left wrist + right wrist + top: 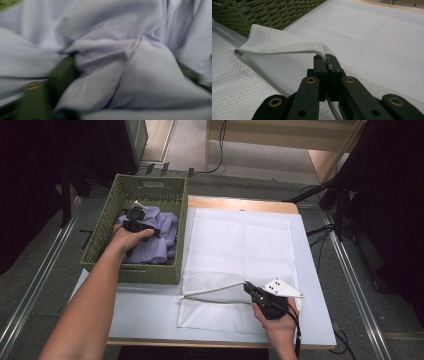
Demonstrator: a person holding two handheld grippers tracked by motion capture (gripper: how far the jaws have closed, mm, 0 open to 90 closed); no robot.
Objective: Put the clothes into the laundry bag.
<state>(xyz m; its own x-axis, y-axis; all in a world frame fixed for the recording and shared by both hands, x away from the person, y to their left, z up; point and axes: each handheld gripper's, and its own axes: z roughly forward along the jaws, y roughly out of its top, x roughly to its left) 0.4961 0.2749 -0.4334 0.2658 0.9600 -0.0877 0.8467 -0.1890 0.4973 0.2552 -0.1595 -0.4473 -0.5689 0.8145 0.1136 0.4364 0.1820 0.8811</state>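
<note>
Two tongs: right tongs (326, 61) clamp mesh bag (240, 245) edge; left tongs (134, 218) state unclear.

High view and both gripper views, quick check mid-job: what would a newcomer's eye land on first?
First, the crumpled lilac cloth heaped in the green woven basket at the table's left, with the left gripper pushed down into it. Next, the white mesh laundry bag spread flat over the table's middle, its near zipper edge pinched and lifted by the right gripper, so the bag's mouth gapes.
</note>
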